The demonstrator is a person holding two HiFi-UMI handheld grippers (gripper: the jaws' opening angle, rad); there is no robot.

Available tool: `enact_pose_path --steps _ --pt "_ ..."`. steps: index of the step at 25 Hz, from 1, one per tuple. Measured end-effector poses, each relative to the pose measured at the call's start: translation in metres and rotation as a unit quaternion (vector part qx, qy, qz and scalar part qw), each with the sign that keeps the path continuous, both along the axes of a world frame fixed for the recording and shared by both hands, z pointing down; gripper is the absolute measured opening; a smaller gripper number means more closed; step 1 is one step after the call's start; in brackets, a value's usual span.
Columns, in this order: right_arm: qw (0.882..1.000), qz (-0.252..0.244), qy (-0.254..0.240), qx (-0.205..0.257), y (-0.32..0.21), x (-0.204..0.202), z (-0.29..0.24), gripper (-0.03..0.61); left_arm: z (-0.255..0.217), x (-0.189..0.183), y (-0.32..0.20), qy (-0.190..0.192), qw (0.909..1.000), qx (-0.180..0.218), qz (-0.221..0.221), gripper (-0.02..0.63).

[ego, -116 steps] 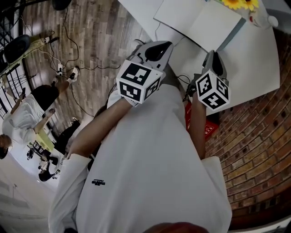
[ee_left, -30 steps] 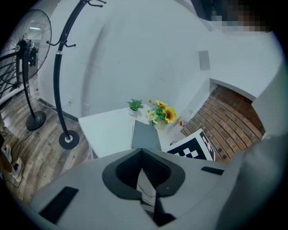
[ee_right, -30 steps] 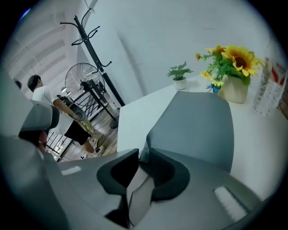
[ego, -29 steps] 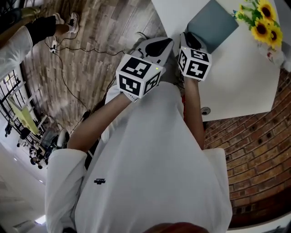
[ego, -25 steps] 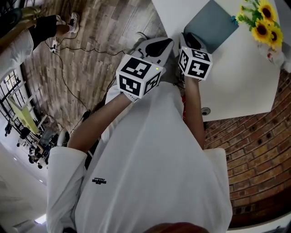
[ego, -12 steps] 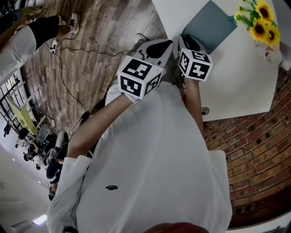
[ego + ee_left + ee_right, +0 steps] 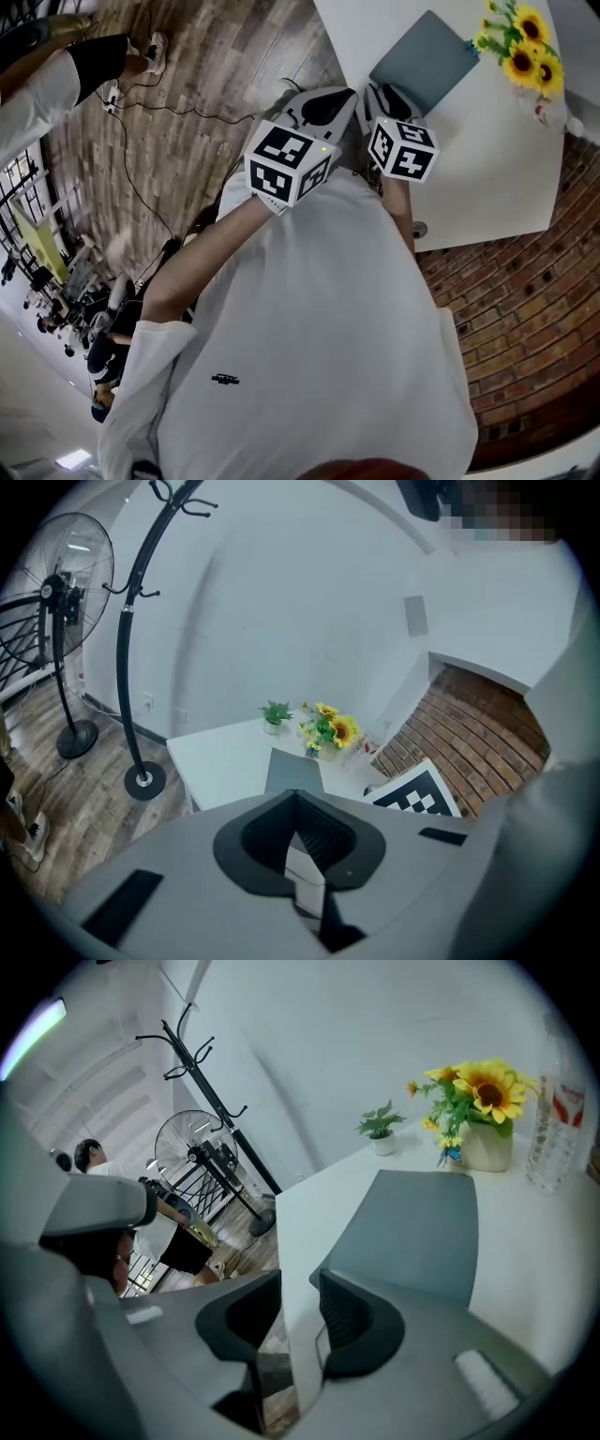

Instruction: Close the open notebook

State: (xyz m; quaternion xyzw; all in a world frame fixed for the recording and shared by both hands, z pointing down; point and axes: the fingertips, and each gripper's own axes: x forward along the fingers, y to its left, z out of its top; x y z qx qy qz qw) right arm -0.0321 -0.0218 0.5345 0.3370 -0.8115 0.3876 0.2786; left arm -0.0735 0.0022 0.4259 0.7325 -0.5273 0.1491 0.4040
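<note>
Two grippers are held out ahead of a person in a white shirt (image 7: 319, 337), and they are seen side by side from above, each topped by its marker cube. On the left gripper (image 7: 296, 799) the jaws are brought together at their tips, and nothing is caught between them. On the right gripper (image 7: 300, 1285) the jaws stand apart, having just been opening; nothing is clamped there, and only the near edge of the white table (image 7: 487, 159) is seen through the gap. Just beyond the right gripper the notebook (image 7: 424, 64) is found lying flat on the table, closed, with its grey-blue cover turned upward and touched by neither gripper. A bunch of sunflowers (image 7: 478, 1091) in a pale pot is set near the far corner of the notebook. A small green plant (image 7: 380, 1129) is placed to one side of the flowers and a clear container (image 7: 558, 1129) with a red mark to the other. Beyond the table a black coat stand (image 7: 202, 1063) and a standing fan (image 7: 192, 1162) are seen against the white wall. The table is flanked by a brick wall (image 7: 506, 309) on one side and by wooden flooring (image 7: 187, 84) crossed by cables on the other.
</note>
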Motion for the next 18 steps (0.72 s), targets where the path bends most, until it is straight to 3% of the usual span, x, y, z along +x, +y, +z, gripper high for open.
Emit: enact_pose_path --steps 18 --pt "0.993 -0.011 0.018 0.12 -0.007 0.04 -0.109 0.138 -0.062 -0.006 0.008 0.005 0.997 0.077 -0.003 0.009"
